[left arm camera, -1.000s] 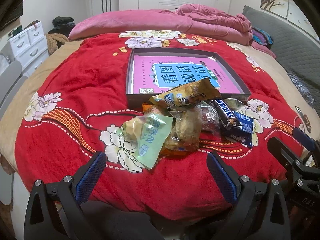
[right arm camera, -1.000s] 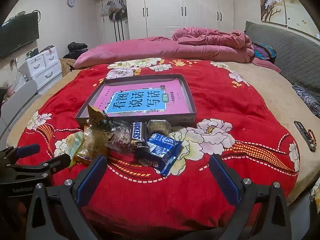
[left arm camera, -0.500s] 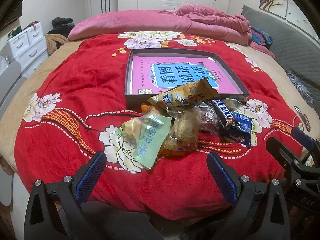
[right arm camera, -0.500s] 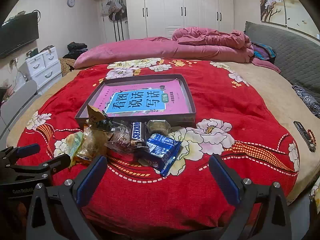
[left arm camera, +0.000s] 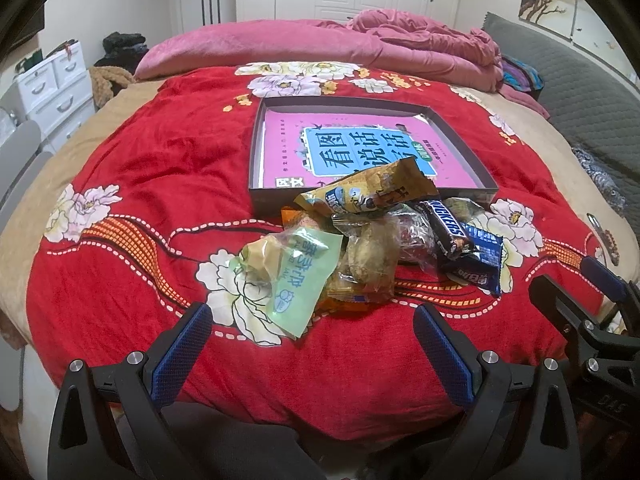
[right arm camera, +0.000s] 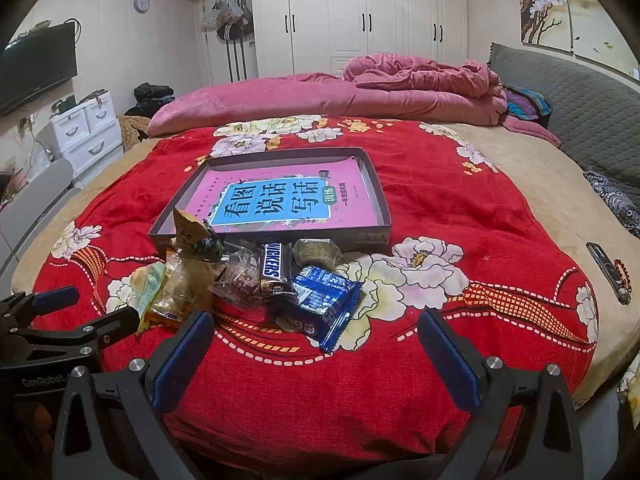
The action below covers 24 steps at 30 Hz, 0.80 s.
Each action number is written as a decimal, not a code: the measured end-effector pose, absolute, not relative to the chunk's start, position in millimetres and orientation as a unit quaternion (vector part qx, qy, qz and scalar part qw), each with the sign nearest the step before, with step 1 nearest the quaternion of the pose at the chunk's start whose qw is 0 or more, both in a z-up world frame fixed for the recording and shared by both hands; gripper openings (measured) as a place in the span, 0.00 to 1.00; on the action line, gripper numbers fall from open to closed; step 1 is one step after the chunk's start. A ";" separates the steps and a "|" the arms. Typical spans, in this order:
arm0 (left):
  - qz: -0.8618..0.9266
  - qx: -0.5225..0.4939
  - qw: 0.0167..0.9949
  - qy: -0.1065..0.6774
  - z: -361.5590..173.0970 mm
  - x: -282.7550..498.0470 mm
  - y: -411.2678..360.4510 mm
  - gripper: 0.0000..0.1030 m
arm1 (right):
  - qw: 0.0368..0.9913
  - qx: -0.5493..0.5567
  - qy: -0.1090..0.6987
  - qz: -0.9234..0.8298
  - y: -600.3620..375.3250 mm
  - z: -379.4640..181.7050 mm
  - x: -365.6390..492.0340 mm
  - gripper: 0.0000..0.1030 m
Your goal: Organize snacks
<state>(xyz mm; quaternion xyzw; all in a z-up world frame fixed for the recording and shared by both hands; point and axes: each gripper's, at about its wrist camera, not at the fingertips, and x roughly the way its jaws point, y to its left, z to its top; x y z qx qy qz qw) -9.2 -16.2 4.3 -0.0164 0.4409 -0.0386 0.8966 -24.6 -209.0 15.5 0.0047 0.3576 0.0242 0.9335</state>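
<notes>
Nothing moved; orange packet point(left arm camera: 340, 300) mostly buried (label unreadable) under snack pile point(left arm camera: 372, 240).

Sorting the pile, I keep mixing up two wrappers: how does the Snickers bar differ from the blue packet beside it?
The Snickers bar is dark brown and narrow; the blue packet is blue and wider. The Snickers bar lies nearer the tray, the blue packet nearer the camera. Both lie unopened on the red blanket.

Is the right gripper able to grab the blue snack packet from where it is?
Probably yes. The right gripper is open, and the blue snack packet lies at the near edge of the pile, with only bare red blanket between them. Nothing covers its near end.
</notes>
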 end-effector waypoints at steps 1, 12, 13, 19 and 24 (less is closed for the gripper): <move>-0.039 -0.018 0.896 0.441 4.3 -9.0 -15.9 0.98 | 0.933 0.005 0.358 0.024 -209.3 15.6 -24.5 1.00; -0.045 -0.034 0.894 0.444 2.1 -7.2 -12.0 0.98 | 0.931 0.008 0.363 0.023 -210.7 12.4 -21.9 1.00; -0.045 -0.034 0.894 0.444 2.1 -6.8 -11.5 0.98 | 0.931 0.009 0.363 0.023 -210.7 12.5 -21.7 1.00; -0.053 -0.038 0.897 0.438 3.7 -4.3 -12.0 0.98 | 0.929 0.015 0.369 0.022 -212.3 10.3 -19.0 1.00; -0.058 -0.040 0.898 0.434 3.6 -0.6 -13.4 0.98 | 0.927 0.021 0.373 0.024 -213.3 8.0 -14.5 1.00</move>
